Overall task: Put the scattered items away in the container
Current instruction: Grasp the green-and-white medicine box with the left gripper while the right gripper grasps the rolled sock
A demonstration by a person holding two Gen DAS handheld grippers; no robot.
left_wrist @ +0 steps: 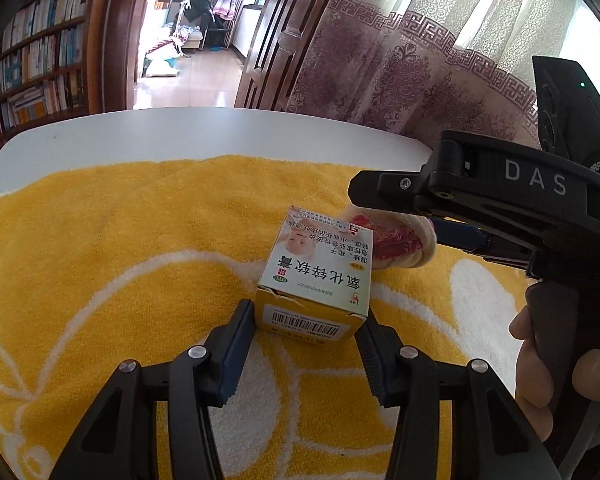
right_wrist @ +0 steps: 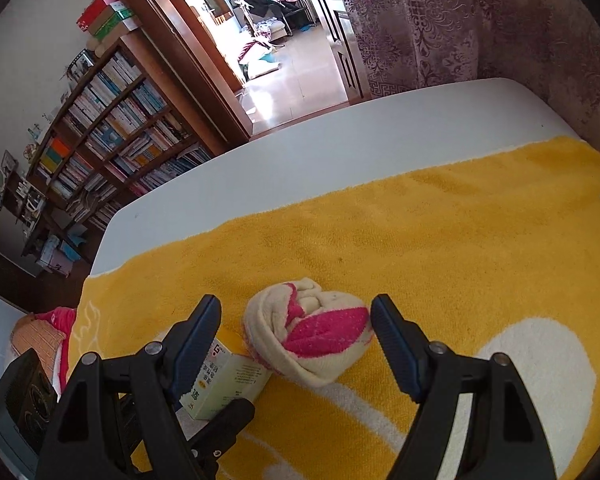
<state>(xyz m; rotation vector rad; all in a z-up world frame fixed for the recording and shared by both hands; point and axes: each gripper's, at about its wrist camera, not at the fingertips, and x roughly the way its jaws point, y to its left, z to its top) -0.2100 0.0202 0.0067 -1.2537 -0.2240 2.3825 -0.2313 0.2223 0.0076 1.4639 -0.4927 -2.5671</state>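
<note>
A small yellow-and-white medicine box (left_wrist: 316, 280) with printed text stands on the yellow towel (left_wrist: 100, 260). My left gripper (left_wrist: 306, 330) is open, its fingertips on either side of the box's near end. A rolled cream-and-pink sock (right_wrist: 310, 334) lies just behind the box. My right gripper (right_wrist: 296, 336) is open, fingers on either side of the sock. In the left wrist view the sock (left_wrist: 396, 242) sits under the right gripper's fingers (left_wrist: 384, 188). The box also shows in the right wrist view (right_wrist: 228, 384). No container is in view.
The towel covers a white table (left_wrist: 180, 132) whose far edge runs close behind. A patterned curtain (left_wrist: 420, 60) hangs at the right, a bookshelf (right_wrist: 112, 136) and an open doorway at the left. A hand holds the right gripper's handle (left_wrist: 552, 360).
</note>
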